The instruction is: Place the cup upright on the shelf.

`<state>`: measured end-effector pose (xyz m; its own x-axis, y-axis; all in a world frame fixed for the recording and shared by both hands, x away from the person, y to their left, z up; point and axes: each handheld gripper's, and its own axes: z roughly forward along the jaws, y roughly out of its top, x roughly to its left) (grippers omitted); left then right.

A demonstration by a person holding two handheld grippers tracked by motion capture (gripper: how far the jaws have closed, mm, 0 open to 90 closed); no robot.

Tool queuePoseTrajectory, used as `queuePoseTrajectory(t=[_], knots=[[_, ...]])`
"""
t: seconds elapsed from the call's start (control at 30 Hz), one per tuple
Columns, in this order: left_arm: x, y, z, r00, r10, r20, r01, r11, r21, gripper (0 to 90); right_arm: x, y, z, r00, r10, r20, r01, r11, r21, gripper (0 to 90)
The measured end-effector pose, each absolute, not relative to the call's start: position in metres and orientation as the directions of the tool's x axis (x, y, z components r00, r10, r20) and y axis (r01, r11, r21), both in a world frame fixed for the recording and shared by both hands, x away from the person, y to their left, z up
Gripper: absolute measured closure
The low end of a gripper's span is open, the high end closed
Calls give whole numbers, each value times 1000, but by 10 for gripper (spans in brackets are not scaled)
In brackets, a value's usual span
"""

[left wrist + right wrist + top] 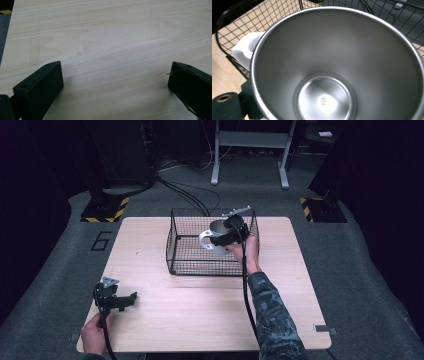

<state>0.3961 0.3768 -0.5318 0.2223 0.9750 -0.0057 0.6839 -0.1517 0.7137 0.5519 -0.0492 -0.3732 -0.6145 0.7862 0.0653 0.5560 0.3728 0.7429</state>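
Mug [216, 236] in my right tool [227, 231], steel inside with a white outer wall and white handle [204, 240], held up over the wire basket [182, 251] at about 12 o'clock on the table [200, 315]. Right tool clamped on the mug rim, handle pointing toward 9 o'clock in the high view. Right gripper view looks straight down into the mug [337, 65]: bare steel interior, "304" stamped on the bottom, white handle [244, 48] at its 9 o'clock, black basket mesh [234, 25] behind and below it. Whether the mug bottom touches the basket floor, cannot tell.

Basket sits at the far centre of the table, black wire, open top. My right hand [247, 251] and sleeve reach in from 6 o'clock over the basket's near right corner.

Left tool [120, 299] down at 8 o'clock near the table's front left corner, well apart from the basket, held by my left hand [94, 335]. Left gripper view: jaws spread wide, bare wood table [112, 45] between them, gripping nothing.
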Motion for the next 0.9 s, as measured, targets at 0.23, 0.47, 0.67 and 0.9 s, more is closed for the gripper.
queuePoseTrajectory(t=[0.23,0.47,0.67,0.9], knots=[[396,377,-532,222,975,-6,684,-152,714,0,563,-46,-385,-592,802,82,594,365,717,83],[396,377,-532,222,975,-6,684,-152,714,0,573,-44,-397,-585,806,86,620,376,689,82],[396,377,-532,222,975,-6,684,-152,714,0,582,-41,-407,-576,812,90,641,381,666,82],[396,377,-532,222,975,-6,684,-152,714,0,597,-35,-417,-567,820,83,676,405,616,82]])
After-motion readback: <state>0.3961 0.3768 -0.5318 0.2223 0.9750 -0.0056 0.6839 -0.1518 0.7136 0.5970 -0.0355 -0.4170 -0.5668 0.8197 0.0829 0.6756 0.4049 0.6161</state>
